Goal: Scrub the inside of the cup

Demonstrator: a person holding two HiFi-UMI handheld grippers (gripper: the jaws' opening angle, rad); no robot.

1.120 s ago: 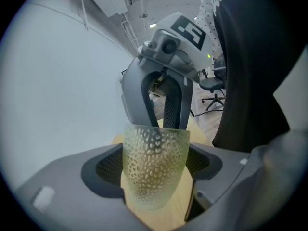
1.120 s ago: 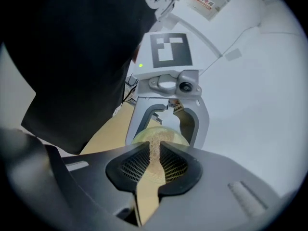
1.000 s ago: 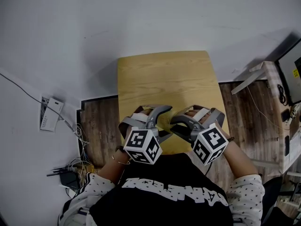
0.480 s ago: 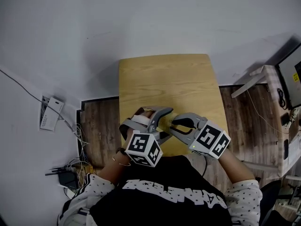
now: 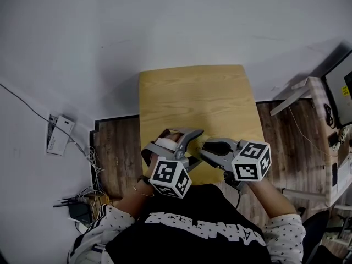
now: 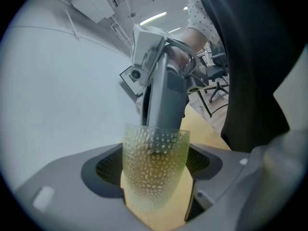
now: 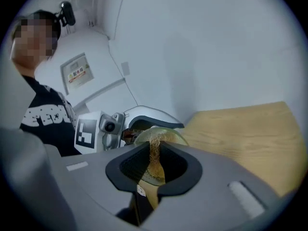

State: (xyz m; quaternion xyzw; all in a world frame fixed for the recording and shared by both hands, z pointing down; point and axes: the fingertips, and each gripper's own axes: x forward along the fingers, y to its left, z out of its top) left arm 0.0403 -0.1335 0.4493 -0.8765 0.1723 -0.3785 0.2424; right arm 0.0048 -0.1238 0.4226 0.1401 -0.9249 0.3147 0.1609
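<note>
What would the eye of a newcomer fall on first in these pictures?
First, the dimpled clear glass cup, clamped between the fingers of the left gripper and filling the middle of its view. Next, the thin brown strip, likely a scrubber, pinched in the right gripper, which points at the cup's mouth. In the head view, both grippers meet over the near edge of the light wooden table.

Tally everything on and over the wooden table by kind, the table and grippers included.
Grippers: 2, left gripper and right gripper
Dimpled clear cup: 1
Brown scrubber: 1
Wooden table: 1
Total: 5
</note>
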